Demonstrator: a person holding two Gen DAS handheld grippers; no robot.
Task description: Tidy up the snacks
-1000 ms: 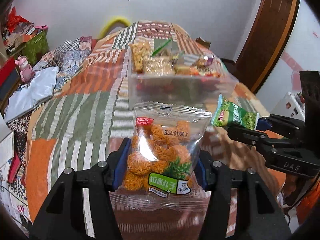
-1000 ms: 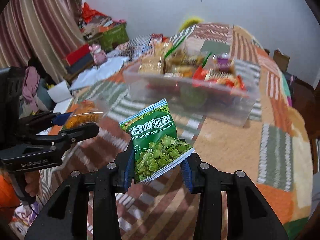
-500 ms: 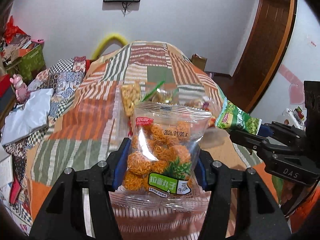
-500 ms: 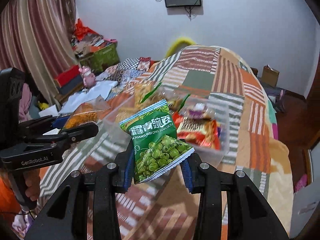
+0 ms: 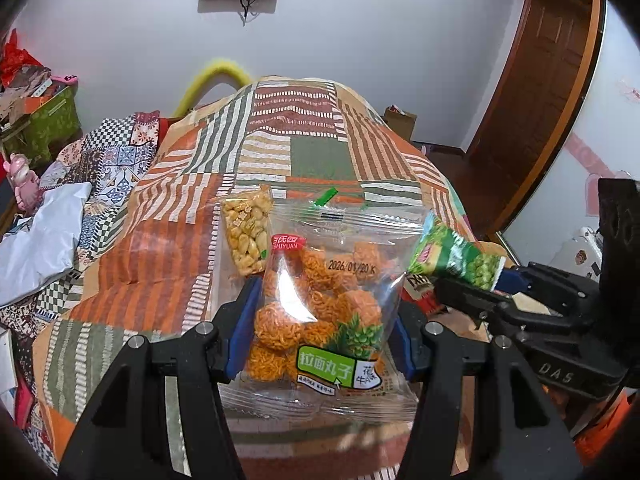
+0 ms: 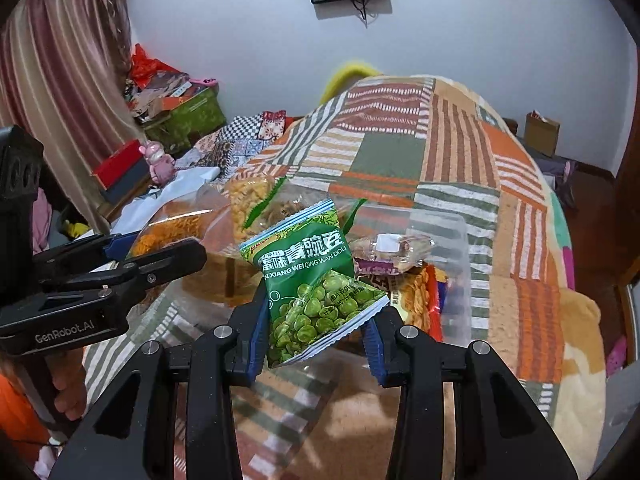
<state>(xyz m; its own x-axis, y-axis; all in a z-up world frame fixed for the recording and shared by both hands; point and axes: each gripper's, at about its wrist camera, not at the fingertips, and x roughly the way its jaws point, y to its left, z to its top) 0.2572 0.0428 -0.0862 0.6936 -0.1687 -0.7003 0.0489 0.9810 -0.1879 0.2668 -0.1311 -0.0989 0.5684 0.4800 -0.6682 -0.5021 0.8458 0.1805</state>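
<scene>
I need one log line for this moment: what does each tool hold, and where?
left tool: shut on noodle-ball packet | right tool: shut on green pea packet | both above clear snack box | stage: carrying

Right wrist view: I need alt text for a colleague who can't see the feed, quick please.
The right gripper holds a green pea snack packet in its jaws, above a clear plastic bin of assorted snacks on a patchwork bedspread. At left, the left gripper holds a clear bag of orange noodle balls.
</scene>
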